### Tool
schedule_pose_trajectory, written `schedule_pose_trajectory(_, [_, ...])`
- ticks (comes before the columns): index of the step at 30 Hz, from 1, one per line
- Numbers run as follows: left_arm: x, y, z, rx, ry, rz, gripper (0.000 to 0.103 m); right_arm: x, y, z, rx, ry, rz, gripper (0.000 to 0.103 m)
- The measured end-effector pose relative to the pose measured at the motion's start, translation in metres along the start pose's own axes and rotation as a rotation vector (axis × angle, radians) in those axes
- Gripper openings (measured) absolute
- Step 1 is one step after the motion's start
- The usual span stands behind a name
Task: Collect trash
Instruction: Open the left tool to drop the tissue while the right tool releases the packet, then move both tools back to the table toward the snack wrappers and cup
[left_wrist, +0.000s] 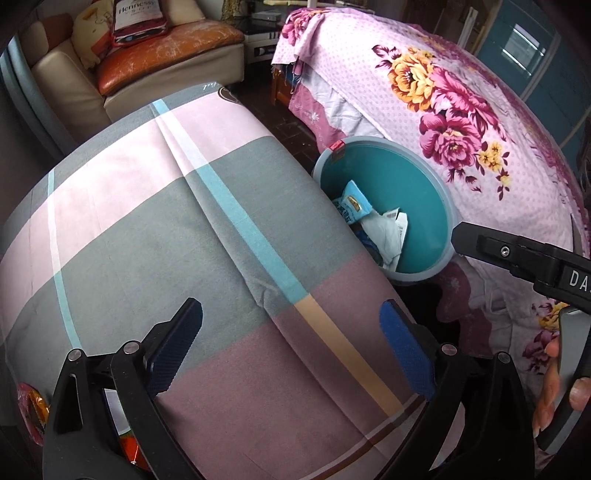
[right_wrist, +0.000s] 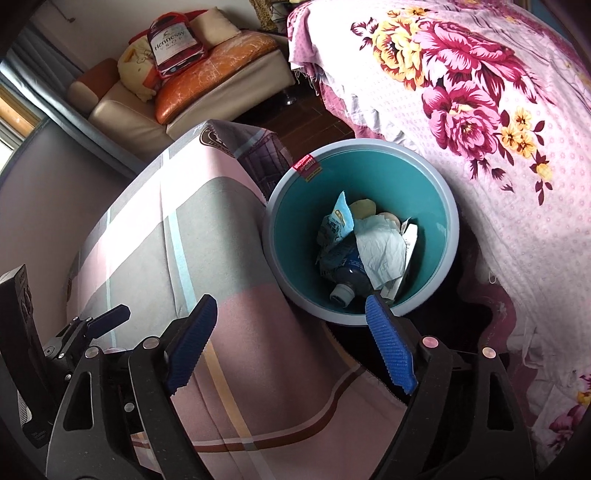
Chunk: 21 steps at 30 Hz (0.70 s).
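A teal bin with a grey rim (right_wrist: 275, 206) stands on the floor between the checked-cloth table and the bed. It holds a blue snack wrapper (right_wrist: 338, 221), crumpled white paper (right_wrist: 380, 251) and a bottle (right_wrist: 349, 282). The bin also shows in the left wrist view (left_wrist: 439, 192). My right gripper (right_wrist: 291, 336) is open and empty, hovering near the bin's front rim over the table edge. My left gripper (left_wrist: 291, 343) is open and empty above the checked cloth (left_wrist: 147, 229). A red and orange wrapper (left_wrist: 31, 410) lies at the lower left, partly hidden by the left gripper.
A bed with a pink floral cover (right_wrist: 480, 122) lies to the right of the bin. A beige sofa with an orange cushion (right_wrist: 207, 77) and a bottle-shaped pillow stands at the back. Dark floor shows between the table and the bed.
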<state>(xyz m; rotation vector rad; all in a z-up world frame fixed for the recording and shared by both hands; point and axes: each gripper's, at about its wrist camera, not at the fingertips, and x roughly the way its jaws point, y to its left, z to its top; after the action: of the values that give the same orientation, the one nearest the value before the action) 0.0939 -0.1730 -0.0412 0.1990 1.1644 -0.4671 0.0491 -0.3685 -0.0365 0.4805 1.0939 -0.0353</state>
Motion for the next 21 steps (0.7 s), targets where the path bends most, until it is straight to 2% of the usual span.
schedule_pose_trajectory(11, [-0.04, 0.054, -0.044, -0.076, -0.04, 0.038, 0.097, 0.001, 0.059, -0.027, -0.097, 0.055, 0.033, 0.083])
schedule_pose_trajectory(15, [-0.055, 0.081, -0.059, -0.123, -0.049, 0.032, 0.097, 0.007, 0.088, -0.039, -0.147, 0.09, 0.05, 0.083])
schedule_pose_trajectory(21, [-0.071, 0.121, -0.083, -0.175, -0.061, 0.076, 0.097, 0.014, 0.138, -0.057, -0.244, 0.133, 0.073, 0.083])
